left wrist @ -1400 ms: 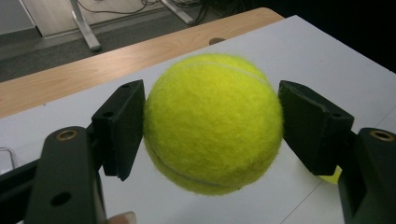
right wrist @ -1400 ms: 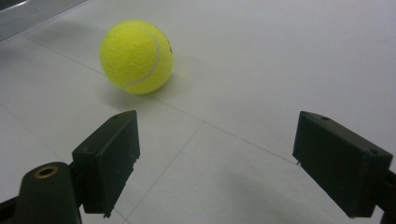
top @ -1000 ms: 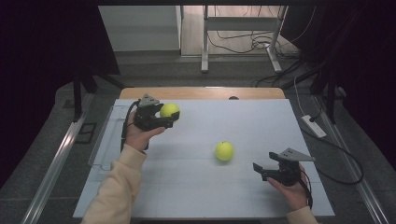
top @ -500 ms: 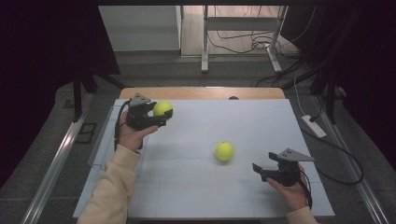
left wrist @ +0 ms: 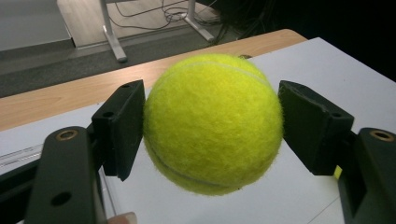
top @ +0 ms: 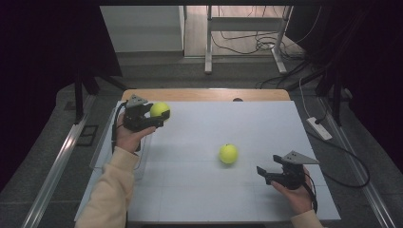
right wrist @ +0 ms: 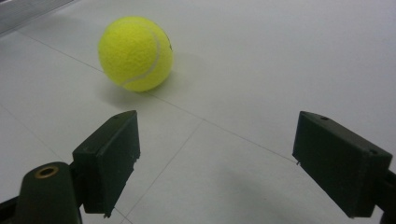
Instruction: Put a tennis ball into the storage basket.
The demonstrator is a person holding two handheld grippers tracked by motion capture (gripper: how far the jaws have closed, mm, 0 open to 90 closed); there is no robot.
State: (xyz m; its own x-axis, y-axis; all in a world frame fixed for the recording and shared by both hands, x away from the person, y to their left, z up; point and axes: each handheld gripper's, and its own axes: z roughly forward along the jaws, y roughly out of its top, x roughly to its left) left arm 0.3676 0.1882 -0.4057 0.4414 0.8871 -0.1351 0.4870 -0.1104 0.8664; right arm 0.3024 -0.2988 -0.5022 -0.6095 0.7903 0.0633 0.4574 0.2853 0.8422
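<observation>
A yellow tennis ball (top: 160, 110) (left wrist: 212, 123) is held a little above the white table (top: 237, 123) near its far left corner, with my left gripper (top: 157, 116) (left wrist: 210, 130) shut on it, one black jaw on each side. A second tennis ball (top: 228, 154) (right wrist: 136, 53) lies on the table near the middle. My right gripper (top: 267, 173) (right wrist: 215, 158) hovers near the front right, jaws wide apart and nothing between them. The loose ball lies a short way ahead of it, to its left.
A clear plastic tray (top: 100, 149) lies along the table's left edge under the left forearm. A wooden strip (top: 204, 94) borders the far edge. On the floor to the right are a white power strip (top: 319, 128) and cables.
My left gripper has carried its tennis ball a little to the left, toward the table's left edge. The right gripper and the loose ball have stayed put.
</observation>
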